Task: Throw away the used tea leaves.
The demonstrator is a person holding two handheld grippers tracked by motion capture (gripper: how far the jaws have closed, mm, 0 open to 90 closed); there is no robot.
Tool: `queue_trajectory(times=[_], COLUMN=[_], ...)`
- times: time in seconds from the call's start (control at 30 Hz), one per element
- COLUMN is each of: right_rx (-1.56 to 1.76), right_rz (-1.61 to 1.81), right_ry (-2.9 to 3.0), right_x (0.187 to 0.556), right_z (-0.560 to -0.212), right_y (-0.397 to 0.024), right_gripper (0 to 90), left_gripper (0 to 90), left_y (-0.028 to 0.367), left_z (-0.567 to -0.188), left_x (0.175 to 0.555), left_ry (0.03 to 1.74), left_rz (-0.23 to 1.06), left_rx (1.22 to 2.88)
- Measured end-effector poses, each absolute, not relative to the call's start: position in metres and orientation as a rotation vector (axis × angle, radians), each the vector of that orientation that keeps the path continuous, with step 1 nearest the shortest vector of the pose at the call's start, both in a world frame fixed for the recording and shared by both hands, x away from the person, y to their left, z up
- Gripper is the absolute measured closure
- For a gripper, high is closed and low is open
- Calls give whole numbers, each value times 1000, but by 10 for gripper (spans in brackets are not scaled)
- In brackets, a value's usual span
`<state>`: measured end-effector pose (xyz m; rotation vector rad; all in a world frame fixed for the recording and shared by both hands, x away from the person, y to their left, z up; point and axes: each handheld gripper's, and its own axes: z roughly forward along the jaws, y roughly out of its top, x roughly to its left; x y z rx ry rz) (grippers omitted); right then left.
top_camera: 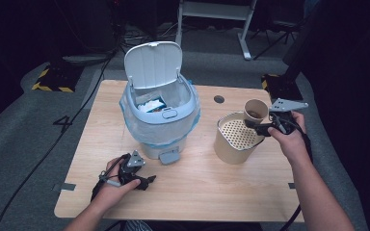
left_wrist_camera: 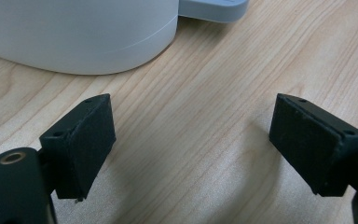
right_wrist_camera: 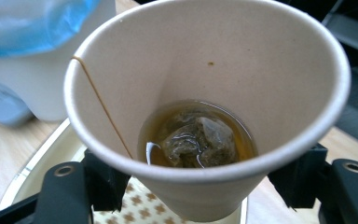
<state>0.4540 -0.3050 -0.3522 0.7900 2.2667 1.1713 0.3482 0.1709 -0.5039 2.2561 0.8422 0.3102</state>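
Above the perforated beige container (top_camera: 236, 137), the right gripper (top_camera: 262, 126) has its fingers (right_wrist_camera: 100, 184) clamped on the paper cup (right_wrist_camera: 205, 100); cup upright, holding a tea bag (right_wrist_camera: 198, 142) in brown liquid; left of that container stands the lidded bin (top_camera: 160, 108), lid up; nearer than the bin, the left gripper (left_wrist_camera: 193, 149) rests on the desk (top_camera: 197, 185), fingers open and empty.
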Motion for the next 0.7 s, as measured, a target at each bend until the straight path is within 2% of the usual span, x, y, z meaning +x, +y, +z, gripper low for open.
queue_trajectory(times=[0.47, 0.7], right_rx=[405, 102], right_rz=[622, 99], right_ry=[2176, 1994], right_x=[439, 430], right_z=[-345, -352], right_y=[-289, -273], right_gripper=[316, 320], left_gripper=[146, 146], left_y=[172, 172], left_z=[-504, -504], left_x=[347, 347], left_ry=[846, 846], left_rz=[308, 310], left_rx=[2253, 2253])
